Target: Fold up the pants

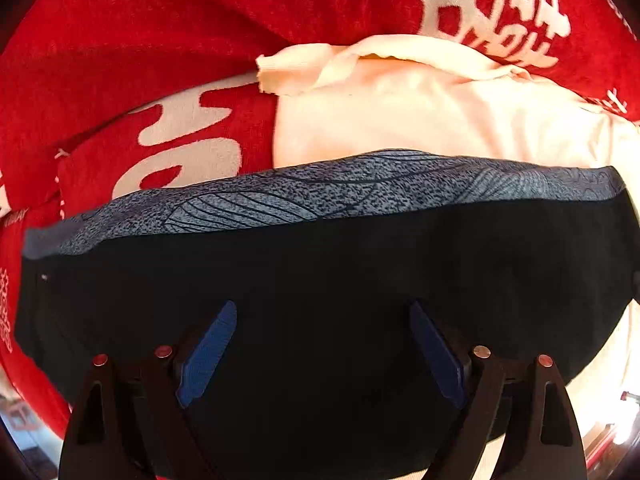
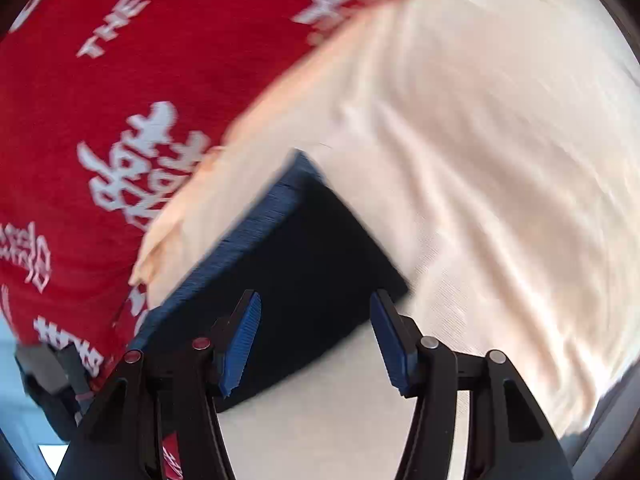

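Note:
Dark navy pants point(image 1: 320, 280) with a grey-blue patterned waistband point(image 1: 312, 196) lie on a cream cloth point(image 1: 440, 120). My left gripper point(image 1: 323, 320) is open just above the dark fabric, blue pads spread wide, holding nothing. In the right wrist view a corner of the pants point(image 2: 312, 248) with its blue band edge point(image 2: 256, 224) lies on the cream cloth point(image 2: 480, 160). My right gripper point(image 2: 315, 316) is open over that corner, empty. The view is motion-blurred.
A red blanket with white characters point(image 1: 140, 40) covers the surface around the cloths; it also shows in the right wrist view point(image 2: 120, 100). A dark object point(image 2: 48, 380) sits at the lower left edge of that view.

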Motion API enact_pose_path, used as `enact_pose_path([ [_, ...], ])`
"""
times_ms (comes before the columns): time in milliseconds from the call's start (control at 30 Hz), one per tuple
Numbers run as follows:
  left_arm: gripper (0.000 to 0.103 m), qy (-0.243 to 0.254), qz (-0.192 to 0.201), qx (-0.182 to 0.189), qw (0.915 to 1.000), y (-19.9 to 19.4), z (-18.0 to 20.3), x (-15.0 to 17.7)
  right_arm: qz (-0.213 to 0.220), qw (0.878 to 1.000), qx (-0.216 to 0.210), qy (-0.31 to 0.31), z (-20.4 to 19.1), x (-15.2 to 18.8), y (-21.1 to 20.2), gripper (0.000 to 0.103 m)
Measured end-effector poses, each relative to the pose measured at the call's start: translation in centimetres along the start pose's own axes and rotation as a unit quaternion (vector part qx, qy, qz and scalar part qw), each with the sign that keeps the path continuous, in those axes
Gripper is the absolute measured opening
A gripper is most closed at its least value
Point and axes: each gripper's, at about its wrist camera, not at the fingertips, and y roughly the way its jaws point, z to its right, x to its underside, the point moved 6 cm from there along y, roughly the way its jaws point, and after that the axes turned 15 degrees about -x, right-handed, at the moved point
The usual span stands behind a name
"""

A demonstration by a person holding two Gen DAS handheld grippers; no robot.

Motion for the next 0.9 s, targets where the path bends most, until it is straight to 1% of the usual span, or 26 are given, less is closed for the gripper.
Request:
enact_pose_path([
  [33, 0.089, -0.002, 0.001, -0.002, 1.0000, -0.3, 0.0, -0.2, -0.002, 1.000, -0.006, 0.024, 1.2, 0.1, 0.3, 0.059],
  [67, 0.089, -0.001, 0.008, -0.003, 1.0000, -0.6, 0.0, -0.5, -0.004, 0.998, -0.020, 0.054, 2.4, 0.2, 0.8, 0.029],
  [100, 0.089, 0.001, 0.017, -0.007, 0.9998, -0.8, 0.1, -0.8, -0.005, 0.996, -0.045, 0.078, 3.1, 0.0, 1.6, 0.010],
  [133, 0.089, 0.007, 0.020, -0.017, 0.9996, -0.7, 0.2, -1.0, -0.007, 0.995, -0.050, 0.085, 3.1, -0.1, 1.8, 0.010],
  [167, 0.089, 0.018, 0.012, -0.031, 0.9993, -0.3, 0.4, -1.1, -0.002, 0.995, -0.058, 0.077, 2.6, -0.5, 2.0, 0.010],
  [200, 0.089, 0.019, 0.002, -0.031, 0.9993, -0.1, 0.4, -1.2, 0.005, 0.996, -0.072, 0.050, 1.3, -1.1, 1.8, 0.010],
  [233, 0.089, 0.011, -0.002, -0.027, 0.9996, -0.2, 0.3, -1.5, 0.007, 0.997, -0.073, 0.028, 0.5, -1.5, 1.7, 0.010],
  [267, 0.089, 0.000, 0.002, -0.018, 0.9998, -0.8, 0.1, -1.8, -0.001, 0.998, -0.057, 0.012, 0.1, -1.6, 1.7, 0.011],
  [300, 0.089, -0.004, 0.010, -0.014, 0.9998, -1.2, 0.1, -2.1, -0.021, 0.999, -0.034, 0.011, 0.5, -1.5, 2.1, 0.013],
  [333, 0.089, -0.005, 0.018, -0.013, 0.9997, -1.5, 0.1, -2.3, -0.033, 0.999, -0.021, 0.021, 1.2, -1.2, 2.2, 0.017],
  [367, 0.089, -0.002, 0.024, -0.015, 0.9996, -1.4, 0.4, -2.5, -0.036, 0.998, -0.016, 0.040, 2.0, -0.8, 1.8, 0.026],
  [400, 0.089, 0.004, 0.022, -0.020, 0.9996, -1.0, 0.8, -2.6, -0.028, 0.998, -0.024, 0.049, 2.6, -0.7, 1.2, 0.039],
  [433, 0.090, 0.010, 0.013, -0.028, 0.9995, -0.3, 1.3, -2.6, -0.017, 0.997, -0.037, 0.058, 2.9, -0.6, 0.5, 0.047],
  [467, 0.091, 0.009, 0.009, -0.032, 0.9994, 0.5, 1.5, -2.7, -0.004, 0.996, -0.055, 0.075, 3.5, -0.4, 0.0, 0.062],
  [500, 0.103, -0.002, 0.017, -0.042, 0.9990, 0.7, 1.4, -2.9, 0.002, 0.994, -0.066, 0.091, 4.2, -0.3, 0.0, 0.065],
  [533, 0.103, -0.008, 0.024, -0.051, 0.9984, 0.9, 1.1, -3.0, 0.002, 0.991, -0.079, 0.104, 4.6, -0.3, 0.3, 0.065],
  [567, 0.103, -0.007, 0.021, -0.043, 0.9988, 1.1, 1.0, -3.1, 0.004, 0.986, -0.109, 0.128, 5.2, -0.5, 1.2, 0.061],
  [600, 0.103, -0.009, 0.015, -0.036, 0.9992, 1.0, 0.7, -3.1, 0.017, 0.982, -0.131, 0.133, 5.3, -1.0, 1.5, 0.029],
  [633, 0.103, -0.012, 0.010, -0.038, 0.9992, 0.9, 0.4, -3.1, 0.022, 0.981, -0.134, 0.137, 5.3, -1.4, 1.8, 0.023],
  [667, 0.103, -0.012, 0.004, -0.047, 0.9988, 0.7, -0.2, -3.2, 0.018, 0.981, -0.127, 0.145, 5.4, -1.8, 2.2, 0.023],
  [733, 0.103, -0.013, 0.004, -0.056, 0.9983, -0.2, -0.9, -3.3, 0.021, 0.983, -0.117, 0.141, 4.8, -1.7, 2.2, 0.023],
  [767, 0.103, -0.019, 0.012, -0.043, 0.9988, -1.3, -1.2, -3.4, 0.019, 0.985, -0.105, 0.134, 4.7, -1.5, 2.0, 0.023],
  [800, 0.103, -0.023, 0.018, -0.032, 0.9991, -2.0, -1.2, -3.6, 0.007, 0.989, -0.081, 0.122, 4.8, -1.3, 1.5, 0.024],
  [833, 0.103, -0.024, 0.026, -0.019, 0.9992, -2.9, -1.0, -3.7, 0.004, 0.993, -0.039, 0.108, 4.9, -1.1, 1.2, 0.030],
  [867, 0.103, -0.019, 0.034, -0.007, 0.9992, -3.5, -0.5, -3.6, 0.009, 0.995, -0.006, 0.095, 5.0, -1.1, 0.1, 0.043],
  [900, 0.103, -0.011, 0.038, -0.001, 0.9992, -3.7, 0.2, -3.9, 0.017, 0.996, 0.019, 0.080, 4.8, -1.2, -0.8, 0.042],
])
